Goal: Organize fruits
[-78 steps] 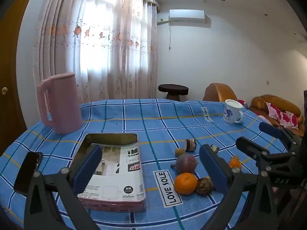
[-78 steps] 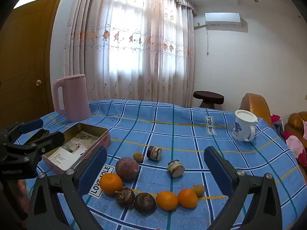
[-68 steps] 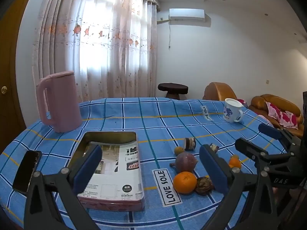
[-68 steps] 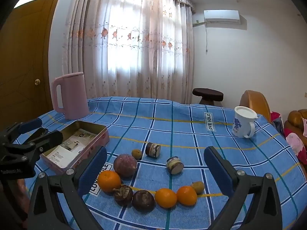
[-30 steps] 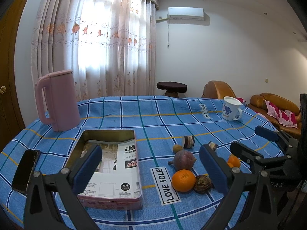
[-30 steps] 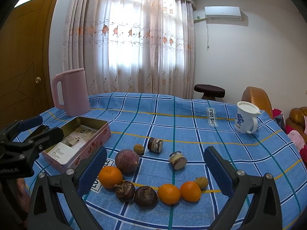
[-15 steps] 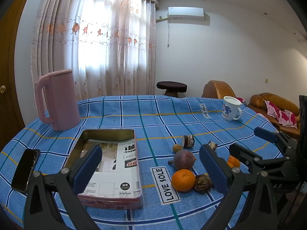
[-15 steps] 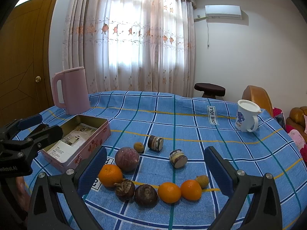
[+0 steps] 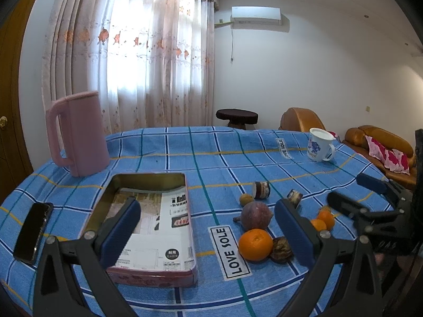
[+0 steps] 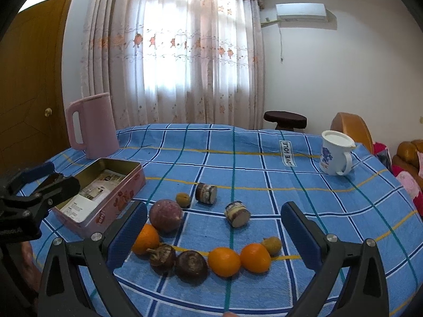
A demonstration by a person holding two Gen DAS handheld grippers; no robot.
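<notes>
Several fruits lie on the blue checked tablecloth (image 10: 238, 142): an orange (image 10: 146, 239), a large purple fruit (image 10: 165, 214), two dark brown fruits (image 10: 191, 265), two more oranges (image 10: 224, 261), and two small yellow-brown fruits (image 10: 272, 245). The left orange (image 9: 255, 244) and the purple fruit (image 9: 256, 215) also show in the left wrist view. A pink open tin (image 9: 153, 276) with paper inside stands at the left. My right gripper (image 10: 214, 233) is open above the fruit row. My left gripper (image 9: 206, 229) is open, over the tin's right edge.
A pink jug (image 9: 78, 142) stands at the back left. A white mug (image 10: 335, 155) stands at the back right. Two small jars (image 10: 206, 192) lie on their sides behind the fruits. A black phone (image 9: 33, 231) lies at the left edge. Sofas stand beyond the table.
Both grippers have drifted slightly; the views shift a little. Nothing has been gripped or moved on the table.
</notes>
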